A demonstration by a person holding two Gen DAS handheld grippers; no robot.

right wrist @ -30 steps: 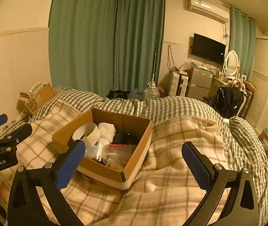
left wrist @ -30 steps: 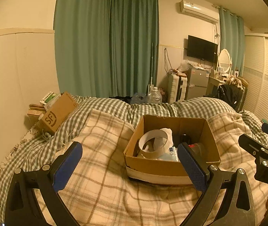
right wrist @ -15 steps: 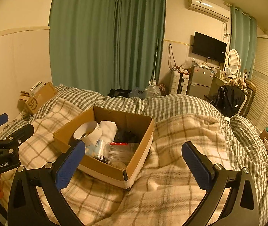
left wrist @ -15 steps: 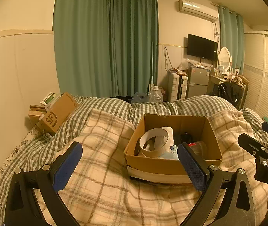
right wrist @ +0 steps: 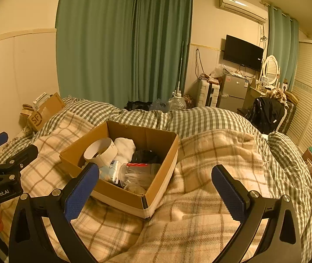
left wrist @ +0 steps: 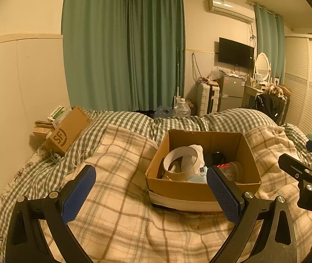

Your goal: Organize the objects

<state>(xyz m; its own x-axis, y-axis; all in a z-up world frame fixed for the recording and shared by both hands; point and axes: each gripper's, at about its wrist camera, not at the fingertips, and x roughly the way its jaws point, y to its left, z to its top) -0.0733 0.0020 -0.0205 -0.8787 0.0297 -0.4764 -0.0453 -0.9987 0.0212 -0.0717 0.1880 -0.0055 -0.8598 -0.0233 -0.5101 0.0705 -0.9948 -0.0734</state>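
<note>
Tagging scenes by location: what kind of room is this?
Most likely a home bedroom: a bed under a plaid blanket, a dressing table with an oval mirror, and a louvered wardrobe. The cardboard box sits on the bed.

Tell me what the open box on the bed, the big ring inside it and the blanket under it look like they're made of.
Open box: brown corrugated cardboard, matte, with pale tape around its base. Ring: looks like a wide tape roll, tan outside, white inside; paper or plastic tape, hard to tell. Blanket: soft woven fabric, cream with brown plaid lines, rumpled into folds.
</note>
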